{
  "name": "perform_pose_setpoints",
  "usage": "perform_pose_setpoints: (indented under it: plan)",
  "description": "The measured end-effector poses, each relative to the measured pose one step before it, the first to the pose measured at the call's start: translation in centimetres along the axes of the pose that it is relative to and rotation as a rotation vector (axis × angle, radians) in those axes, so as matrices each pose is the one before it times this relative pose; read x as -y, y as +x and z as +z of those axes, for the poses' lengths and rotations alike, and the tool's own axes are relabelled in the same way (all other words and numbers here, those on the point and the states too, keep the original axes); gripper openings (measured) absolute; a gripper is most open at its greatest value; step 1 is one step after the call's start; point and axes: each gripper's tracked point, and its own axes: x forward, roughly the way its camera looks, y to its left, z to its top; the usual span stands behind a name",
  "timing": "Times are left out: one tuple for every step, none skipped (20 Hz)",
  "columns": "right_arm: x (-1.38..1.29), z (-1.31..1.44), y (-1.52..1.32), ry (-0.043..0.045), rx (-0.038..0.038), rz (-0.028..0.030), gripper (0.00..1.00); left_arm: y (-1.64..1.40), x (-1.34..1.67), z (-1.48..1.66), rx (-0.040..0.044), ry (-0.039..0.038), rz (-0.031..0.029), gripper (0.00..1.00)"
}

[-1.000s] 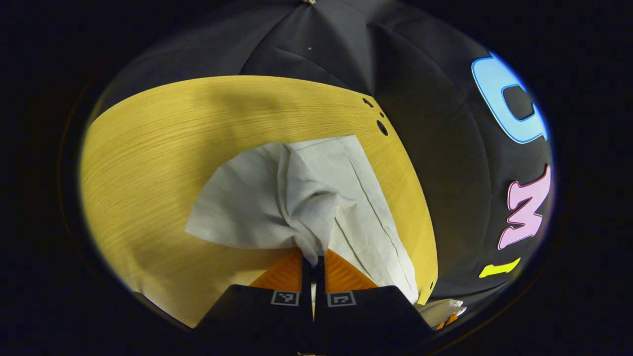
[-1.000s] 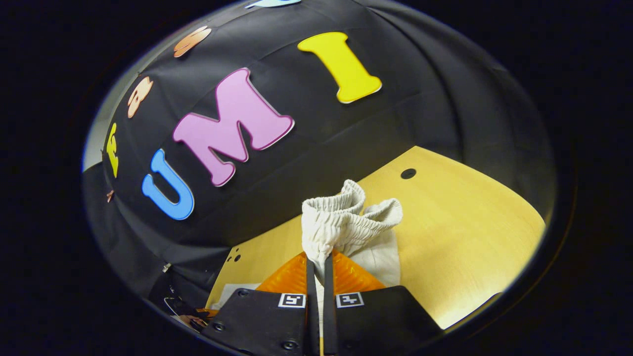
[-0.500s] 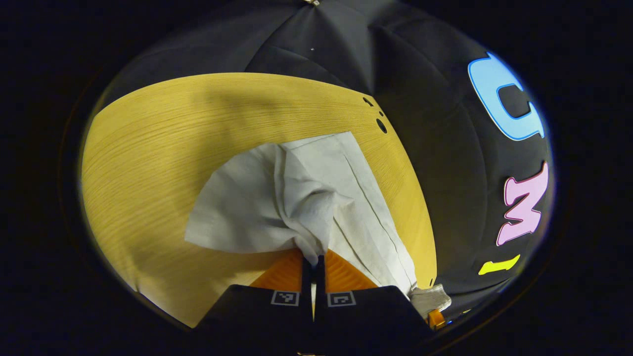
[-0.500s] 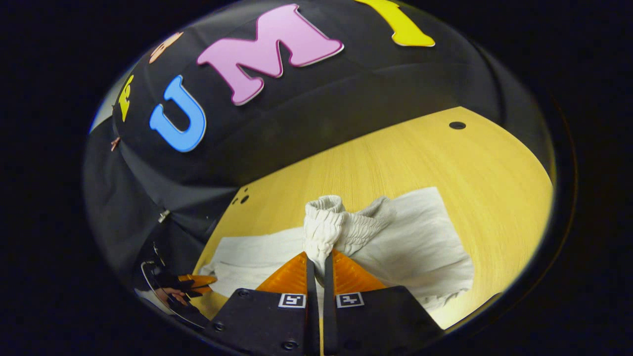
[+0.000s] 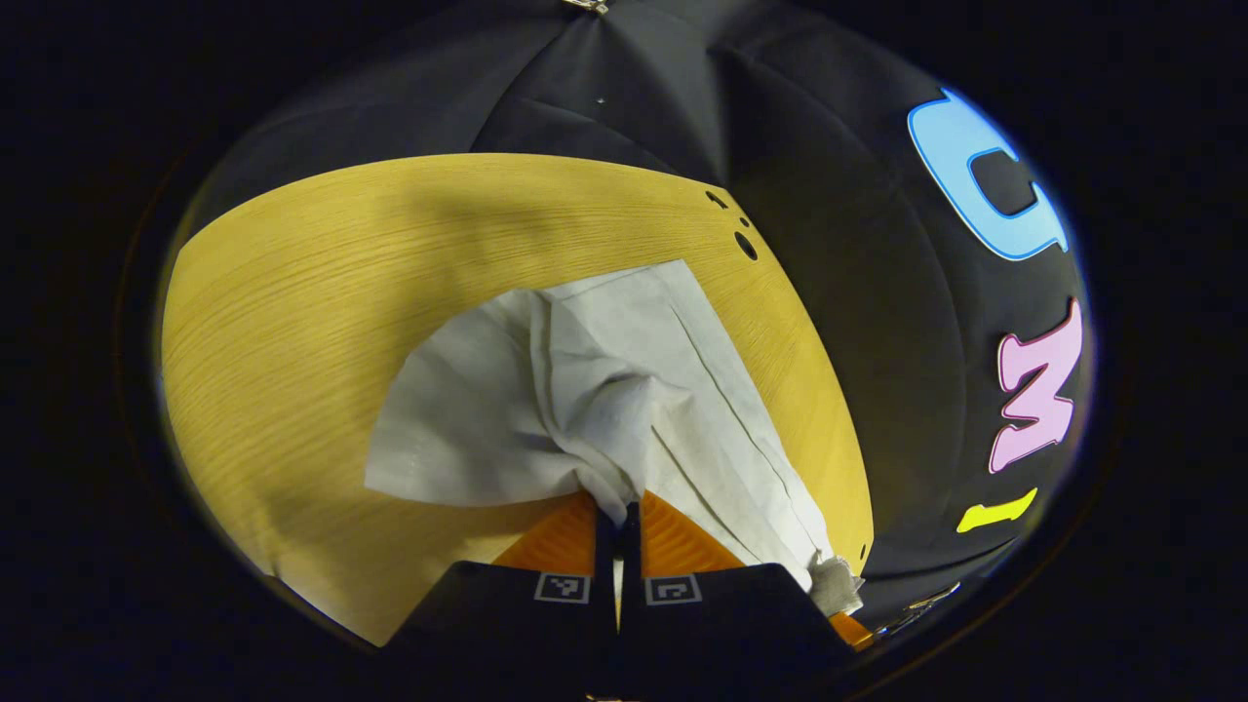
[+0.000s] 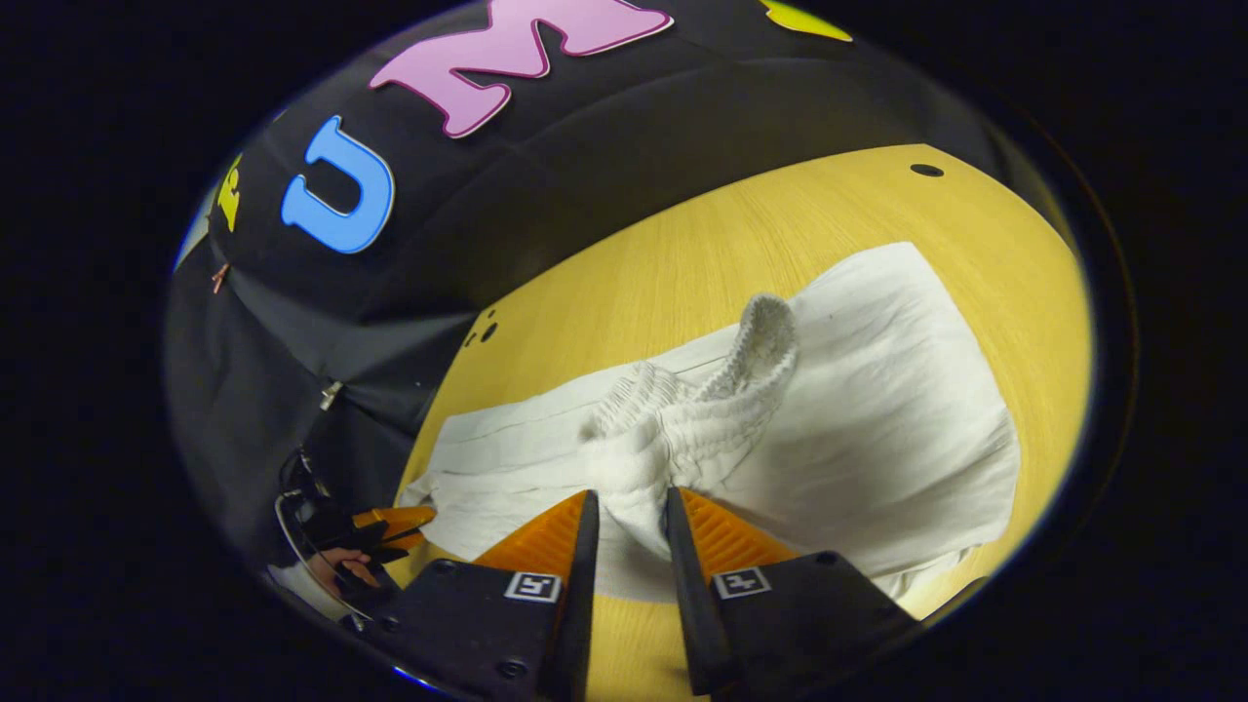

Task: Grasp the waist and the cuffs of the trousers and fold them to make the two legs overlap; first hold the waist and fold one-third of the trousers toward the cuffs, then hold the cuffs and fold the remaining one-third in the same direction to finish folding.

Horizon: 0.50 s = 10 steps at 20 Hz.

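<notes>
Your left gripper [image 5: 618, 515] has its fingers pressed together on a bunch of white cloth near the cuffs [image 5: 624, 429]; the fabric rises out of the pinch in a crumpled peak just ahead of the tips. From there the trousers [image 5: 546, 390] fan outward over the wooden table [image 5: 292, 292], one flap spreading to the left of the fingers and a longer, seamed leg running up and to the right toward the table's edge, where three small holes [image 5: 746, 244] sit.

Your right gripper [image 6: 629, 512] stands with its fingers spread apart. The gathered elastic waist [image 6: 682, 419] sits between and just ahead of the tips, slumped on the cloth beneath, and you cannot tell from this view whether either finger touches it. Beyond the waistband the trousers lie flat on the table: the broad seat panel [image 6: 897, 390] to the right, the legs stretching away to the left. At the far left end of that cloth, in the right gripper view, you see your other gripper and the hand [image 6: 336, 565] holding it at the table's edge.
</notes>
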Motion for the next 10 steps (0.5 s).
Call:
perform_pose_setpoints:
  plan:
    - [-1.875, 0.098, -0.810, 0.03235, -0.00490, 0.06866, 0.38, -0.011, -0.007, 0.067, 0.00123, -0.00390, -0.00339, 0.07]
    - [-1.715, 0.048, -0.637, 0.03321, -0.00540, 0.06594, 0.48, 0.064, 0.032, 0.014, 0.00071, -0.00522, -0.00361, 0.07]
    - [-0.949, 0.235, -0.425, 0.01596, 0.00306, 0.03858, 0.49, 0.005, 0.053, 0.120, 0.00059, -0.00639, -0.00396, 0.07]
    - [-0.117, 0.270, -0.517, -0.00487, 0.00760, 0.00180, 0.52, 0.051, 0.051, 0.019, 0.00109, -0.00588, -0.00564, 0.07]
    - [0.249, 0.469, -0.406, -0.00768, 0.01190, -0.01181, 0.52, -0.002, -0.019, 0.175, 0.00444, -0.00871, -0.00708, 0.07]
    - [0.470, 0.505, -0.632, -0.00019, 0.01389, -0.01311, 0.52, 0.006, 0.051, 0.036, -0.00214, -0.01848, -0.00637, 0.06]
    - [0.503, 0.514, -0.774, 0.00779, 0.01818, -0.01802, 0.52, -0.041, 0.119, 0.258, 0.00356, -0.02429, -0.00846, 0.06]
    - [0.899, 0.708, -0.820, 0.01329, 0.01772, -0.01677, 0.52, -0.103, 0.499, 0.380, 0.01209, -0.01942, -0.01768, 0.02]
    - [0.793, 0.688, -0.924, 0.01294, 0.01827, -0.01549, 0.52, -0.174, 0.605, 0.443, 0.01168, -0.01252, -0.02442, 0.06]
    - [0.934, 0.604, -0.791, 0.01184, 0.01561, -0.01920, 0.52, -0.031, 0.692, 0.410, 0.01383, -0.00251, -0.01939, 0.06]
